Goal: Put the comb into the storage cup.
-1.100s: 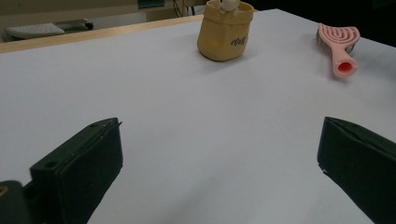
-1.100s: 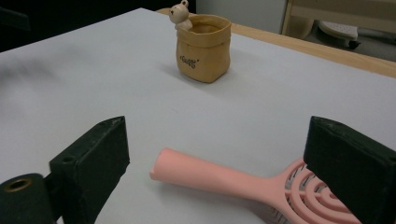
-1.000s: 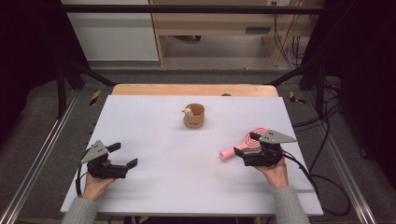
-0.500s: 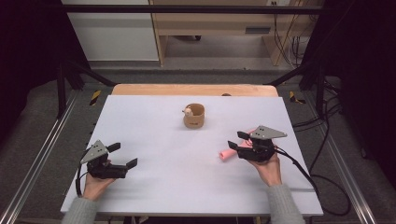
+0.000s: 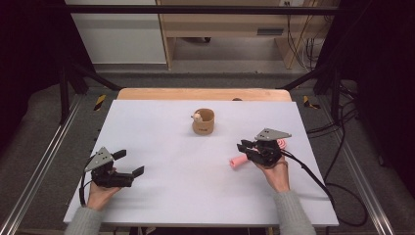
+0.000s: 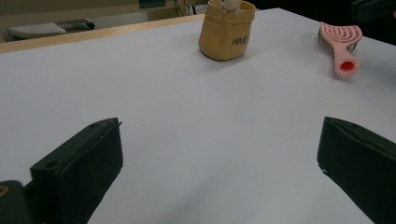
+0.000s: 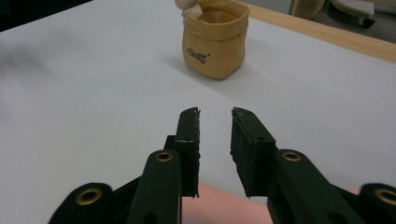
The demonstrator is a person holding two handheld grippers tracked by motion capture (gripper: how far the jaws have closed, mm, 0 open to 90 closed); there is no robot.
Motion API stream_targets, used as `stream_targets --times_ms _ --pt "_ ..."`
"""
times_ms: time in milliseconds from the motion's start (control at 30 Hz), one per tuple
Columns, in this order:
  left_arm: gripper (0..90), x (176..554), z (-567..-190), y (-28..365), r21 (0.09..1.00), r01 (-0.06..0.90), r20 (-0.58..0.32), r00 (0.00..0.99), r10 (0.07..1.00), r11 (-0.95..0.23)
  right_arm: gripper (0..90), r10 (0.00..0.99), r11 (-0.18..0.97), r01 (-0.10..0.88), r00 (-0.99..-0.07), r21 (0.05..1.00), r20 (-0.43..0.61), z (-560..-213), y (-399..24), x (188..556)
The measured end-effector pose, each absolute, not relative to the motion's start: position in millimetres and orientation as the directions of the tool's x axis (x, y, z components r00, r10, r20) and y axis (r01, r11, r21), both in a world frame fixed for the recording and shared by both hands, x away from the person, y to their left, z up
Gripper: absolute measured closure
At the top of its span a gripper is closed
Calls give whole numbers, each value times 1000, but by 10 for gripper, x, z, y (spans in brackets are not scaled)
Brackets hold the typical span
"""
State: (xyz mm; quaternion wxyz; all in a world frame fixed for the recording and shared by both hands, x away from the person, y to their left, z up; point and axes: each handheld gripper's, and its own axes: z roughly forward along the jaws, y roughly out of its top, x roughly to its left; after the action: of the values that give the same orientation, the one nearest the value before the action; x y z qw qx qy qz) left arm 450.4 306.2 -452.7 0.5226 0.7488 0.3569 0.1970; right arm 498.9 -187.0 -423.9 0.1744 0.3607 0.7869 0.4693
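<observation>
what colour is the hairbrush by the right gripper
Pink all over, handle and head. The hairbrush shows best in the left gripper view.

Right gripper [image 7: 215,116] jaws narrowly parted above white table [image 7: 70,93], having just been closing; pink handle [image 7: 219,207] lies beneath them, low in frame. Tan fabric pouch [image 7: 215,44] stands upright ahead, a pale item at its rim.

**3 cameras, 1 table**

The high view looks forward and down from above. Each gripper view skims low across the white table [image 5: 161,142], close behind its jaws. All 3 share the tan pouch [image 5: 203,122].
</observation>
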Motion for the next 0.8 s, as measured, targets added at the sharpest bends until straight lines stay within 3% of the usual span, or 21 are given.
stream_targets --times_ms 267,800 --pt "0 4507 -4530 3062 922 331 -78 666 742 -200 851 727 327 437 -682 838 72 -4289 -1807 5058" --pt "0 4509 -4533 3061 921 332 -76 667 741 -205 900 723 381 513 -684 769 98 -4443 -1646 5177"
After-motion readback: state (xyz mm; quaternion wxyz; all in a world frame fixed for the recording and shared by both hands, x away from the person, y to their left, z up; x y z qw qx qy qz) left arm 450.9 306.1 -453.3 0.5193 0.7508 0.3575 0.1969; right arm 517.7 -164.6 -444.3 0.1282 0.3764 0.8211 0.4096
